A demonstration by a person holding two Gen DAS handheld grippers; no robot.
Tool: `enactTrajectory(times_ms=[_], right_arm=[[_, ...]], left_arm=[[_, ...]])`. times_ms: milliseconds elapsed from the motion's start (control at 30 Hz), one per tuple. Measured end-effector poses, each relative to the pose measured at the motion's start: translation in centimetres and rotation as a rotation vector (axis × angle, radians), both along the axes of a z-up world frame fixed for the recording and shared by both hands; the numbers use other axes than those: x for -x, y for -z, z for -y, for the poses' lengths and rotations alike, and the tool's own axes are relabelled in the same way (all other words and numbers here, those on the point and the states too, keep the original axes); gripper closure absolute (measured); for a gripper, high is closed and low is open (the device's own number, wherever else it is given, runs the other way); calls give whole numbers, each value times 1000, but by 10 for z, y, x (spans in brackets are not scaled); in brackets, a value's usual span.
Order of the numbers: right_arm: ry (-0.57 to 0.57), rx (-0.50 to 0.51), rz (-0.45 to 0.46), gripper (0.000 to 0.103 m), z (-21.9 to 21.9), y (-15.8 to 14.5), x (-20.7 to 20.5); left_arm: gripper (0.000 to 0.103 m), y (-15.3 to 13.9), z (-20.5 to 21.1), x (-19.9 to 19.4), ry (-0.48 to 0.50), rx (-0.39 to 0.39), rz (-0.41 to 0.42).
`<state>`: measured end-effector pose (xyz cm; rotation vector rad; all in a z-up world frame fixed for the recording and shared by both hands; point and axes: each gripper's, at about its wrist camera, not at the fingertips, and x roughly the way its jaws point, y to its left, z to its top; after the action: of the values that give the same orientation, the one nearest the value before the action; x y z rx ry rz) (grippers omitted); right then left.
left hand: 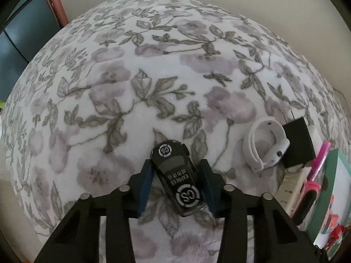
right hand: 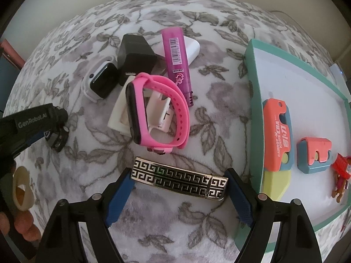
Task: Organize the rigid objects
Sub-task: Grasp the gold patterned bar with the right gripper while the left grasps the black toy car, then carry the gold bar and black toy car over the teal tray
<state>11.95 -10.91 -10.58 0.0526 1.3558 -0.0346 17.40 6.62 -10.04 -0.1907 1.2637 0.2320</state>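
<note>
The left gripper (left hand: 175, 175) points down at a soft flowery blanket (left hand: 131, 76). A little black toy car (left hand: 176, 177) sits between its two blue fingers (left hand: 145, 186). The left finger touches the car's side, but a small gap shows at the right one, so I cannot tell if the car is squeezed.

The right gripper (right hand: 178, 195) also points down at the blanket. Its fingers are spread wide apart. A gold and black bracelet (right hand: 178, 183) lies flat between them, and they do not press on it.

Just behind the bracelet lies a pink watch (right hand: 158, 114). It rests on a pile of white blocks (right hand: 118, 118). Behind the pink watch are a purple tube (right hand: 177, 63), a black plug (right hand: 136, 54) and a white watch (right hand: 101, 81).

To the right of the bracelet is a green tray (right hand: 254, 65). In it are an orange toy knife (right hand: 277, 135), a small orange and blue piece (right hand: 314, 154) and a red toy (right hand: 341, 175).

To the left of the bracelet, a person's hand (right hand: 19, 221) holds the left gripper's handle.
</note>
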Motion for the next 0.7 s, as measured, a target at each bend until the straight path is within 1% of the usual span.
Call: enactTrajectory(times_ms=[67, 167, 300, 367, 500, 533, 600, 700], right_arm=[[-8, 4, 6, 18, -1, 1, 1], [-22, 1, 11, 18, -1, -1, 3], [-2, -72, 7, 18, 5, -3, 12], [9, -111, 8, 18, 9, -6, 16], [4, -136, 27, 19, 13, -16, 26], [3, -138, 33, 18, 14, -19, 29], [1, -134, 48, 18, 15, -26, 34], [-2, -124, 94, 18, 20, -47, 39]], left_arm=[[63, 3, 9, 0, 11, -10, -10], [63, 2, 15, 4, 18, -17, -25], [64, -1, 22, 12, 16, -12, -52], [65, -5, 24, 17, 12, -7, -53], [65, -23, 34, 25, 18, -19, -31], [66, -29, 36, 36, 17, -18, -24], [66, -41, 39, 41, 17, -24, -3], [66, -62, 36, 42, 26, -25, 33]])
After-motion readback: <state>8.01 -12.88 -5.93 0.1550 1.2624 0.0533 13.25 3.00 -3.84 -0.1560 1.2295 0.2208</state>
